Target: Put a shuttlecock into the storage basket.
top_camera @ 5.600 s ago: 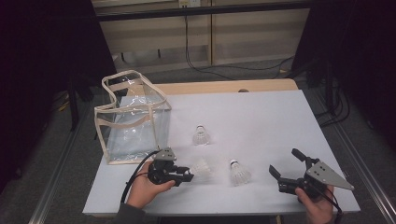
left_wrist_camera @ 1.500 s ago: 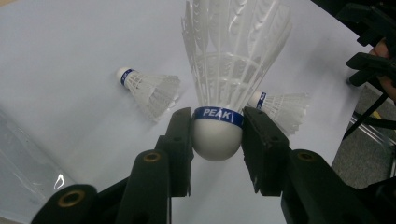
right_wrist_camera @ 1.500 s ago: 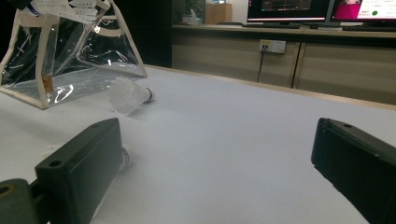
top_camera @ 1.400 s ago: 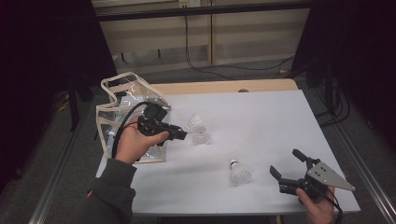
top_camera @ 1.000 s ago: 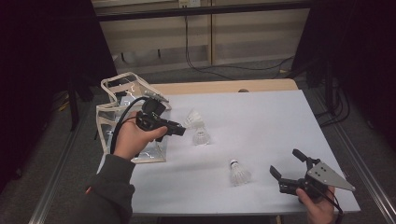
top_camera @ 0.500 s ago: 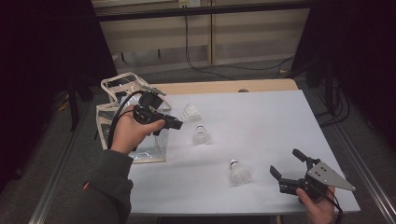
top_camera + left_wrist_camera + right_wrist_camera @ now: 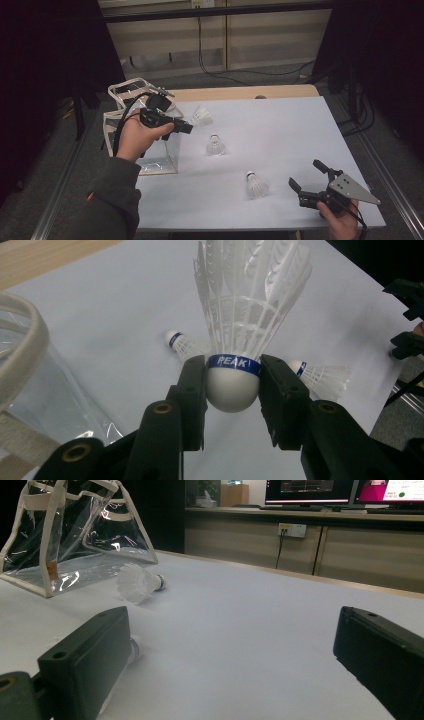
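Note:
My left gripper point(image 7: 188, 125) is shut on the cork of a white feather shuttlecock point(image 7: 202, 116), held above the table just right of a clear plastic bag point(image 7: 125, 125) with cream trim. In the left gripper view both black jaws press the round cork of that shuttlecock point(image 7: 233, 385), just below its blue band, feathers pointing away. Two more shuttlecocks lie on the white table, one at mid-table point(image 7: 215, 145) and one nearer the front point(image 7: 256, 184). My right gripper point(image 7: 306, 175) rests open at the front right, with nothing between its jaws.
The white table sheet point(image 7: 280, 130) has bare room at the right and back. In the right gripper view the bag point(image 7: 75, 535) stands at the far left with a shuttlecock point(image 7: 137, 583) in front of it. A wooden table edge point(image 7: 235, 93) runs along the back.
The left gripper took one shuttlecock off the table front and has carried it up and back-left, to beside the bag's top. The right gripper has stayed still.

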